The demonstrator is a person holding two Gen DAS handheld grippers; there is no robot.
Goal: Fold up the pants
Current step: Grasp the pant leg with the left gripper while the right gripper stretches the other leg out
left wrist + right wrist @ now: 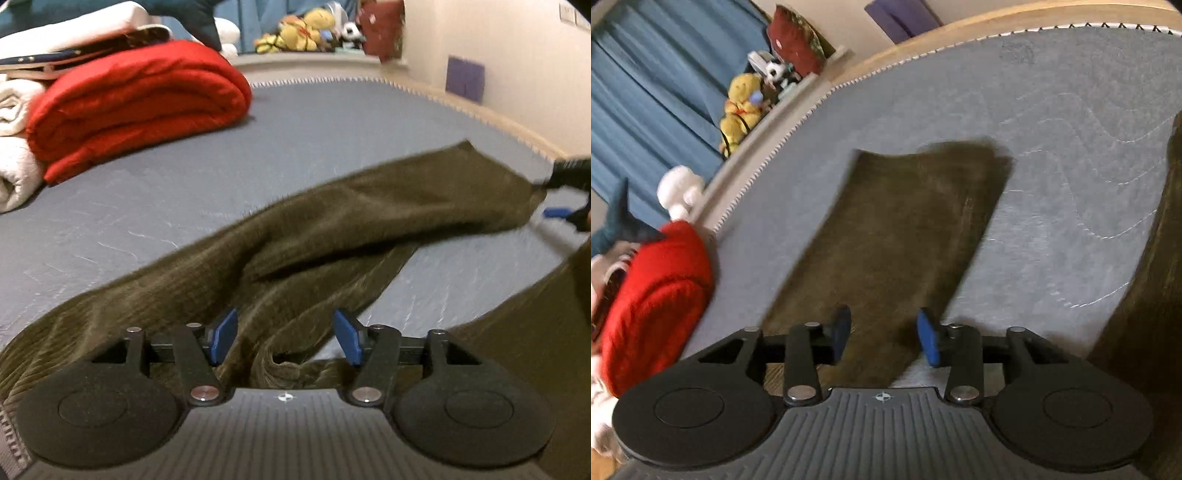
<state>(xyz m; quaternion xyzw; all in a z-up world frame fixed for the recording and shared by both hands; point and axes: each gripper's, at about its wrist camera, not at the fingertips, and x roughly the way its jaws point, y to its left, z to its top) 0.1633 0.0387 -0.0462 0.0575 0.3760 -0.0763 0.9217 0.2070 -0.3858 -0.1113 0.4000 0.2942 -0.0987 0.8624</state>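
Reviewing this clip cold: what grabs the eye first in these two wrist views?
The olive corduroy pants stretch across the grey mattress, one leg running away from the right gripper, whose blue pads stand apart over the cloth. At the far left a bright red folded blanket sits among white towels. The left gripper hangs open above bunched fabric.

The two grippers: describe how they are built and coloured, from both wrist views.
The left gripper and right gripper look alike: matte black linkage arms with silver pivot screws, two round black discs at the sides, and a ribbed dark grey body bearing a small white cross mark. Each finger ends in a flat blue pad. No cables or sleeves show.
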